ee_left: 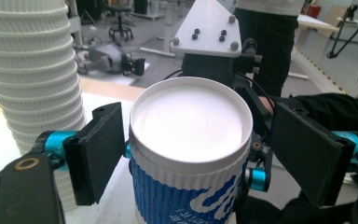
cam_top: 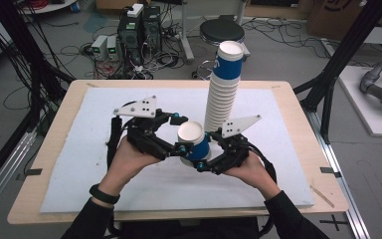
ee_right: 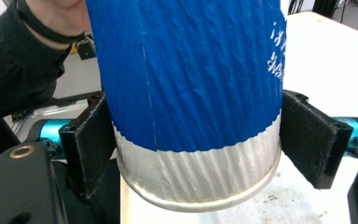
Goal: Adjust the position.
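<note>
The left tongs (cam_top: pixel 181 148) reach level from nine o'clock toward the cup (cam_top: pixel 194 142), wrist bent, flat black pads (ee_left: pixel 98 151) parted, the right one clear of the ribbed wall. The cup, blue corrugated paper with a smooth white rim, sits mid-table (cam_top: pixel 54 124). The right tongs (cam_top: pixel 204 162), coming from four o'clock, clench its pale base. At one o'clock leans a tall stack (cam_top: pixel 222 92) of ribbed white cups.
</note>
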### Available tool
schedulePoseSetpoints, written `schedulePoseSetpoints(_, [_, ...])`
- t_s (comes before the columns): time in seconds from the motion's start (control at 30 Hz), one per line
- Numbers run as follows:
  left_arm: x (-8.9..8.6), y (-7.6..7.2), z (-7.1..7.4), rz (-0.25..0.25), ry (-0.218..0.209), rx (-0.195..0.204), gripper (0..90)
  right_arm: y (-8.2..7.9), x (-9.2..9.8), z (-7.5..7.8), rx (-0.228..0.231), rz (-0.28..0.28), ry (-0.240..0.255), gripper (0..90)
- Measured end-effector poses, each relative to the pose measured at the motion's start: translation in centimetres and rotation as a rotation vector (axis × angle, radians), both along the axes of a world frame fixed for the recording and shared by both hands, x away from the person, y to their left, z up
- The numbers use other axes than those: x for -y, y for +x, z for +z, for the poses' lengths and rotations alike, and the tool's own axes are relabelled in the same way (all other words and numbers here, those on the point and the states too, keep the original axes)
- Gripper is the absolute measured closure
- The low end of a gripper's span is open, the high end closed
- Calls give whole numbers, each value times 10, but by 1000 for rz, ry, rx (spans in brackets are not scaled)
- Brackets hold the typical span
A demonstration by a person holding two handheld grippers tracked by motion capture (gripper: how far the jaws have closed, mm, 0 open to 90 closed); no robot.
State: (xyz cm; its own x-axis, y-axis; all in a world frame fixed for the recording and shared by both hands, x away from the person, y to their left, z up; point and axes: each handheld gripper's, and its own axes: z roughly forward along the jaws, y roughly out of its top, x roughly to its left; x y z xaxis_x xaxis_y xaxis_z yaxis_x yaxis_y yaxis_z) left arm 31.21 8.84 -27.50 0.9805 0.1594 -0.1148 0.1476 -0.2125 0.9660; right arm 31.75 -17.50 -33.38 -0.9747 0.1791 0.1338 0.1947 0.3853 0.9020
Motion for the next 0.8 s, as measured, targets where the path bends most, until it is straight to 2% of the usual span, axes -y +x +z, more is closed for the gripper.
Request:
schedulePoseSetpoints(0.13, [2, -1, 2, -5, 66, -7, 184, 0, -2, -1, -13, 11, -25, 177])
schedulePoseSetpoints(0.33, [6, -1, 1, -5, 114, -11, 185, -2, -6, -1, -6, 22, -61, 177])
schedulePoseSetpoints(0.5, [8, 0, -1, 2, 187, -5, 190, -3, -8, -2, -6, 31, -89, 178])
schedulePoseSetpoints(0.57, [8, 0, -1, -4, 196, -6, 212, -3, -8, -2, -8, 34, -90, 179])
schedulePoseSetpoints(0.63, [8, 0, -1, -15, 201, -2, 278, -3, -9, -1, -6, 31, -97, 181])
schedulePoseSetpoints(0.8, [8, 0, -1, -15, 191, -3, 284, -3, -8, 0, 1, 36, -101, 181])
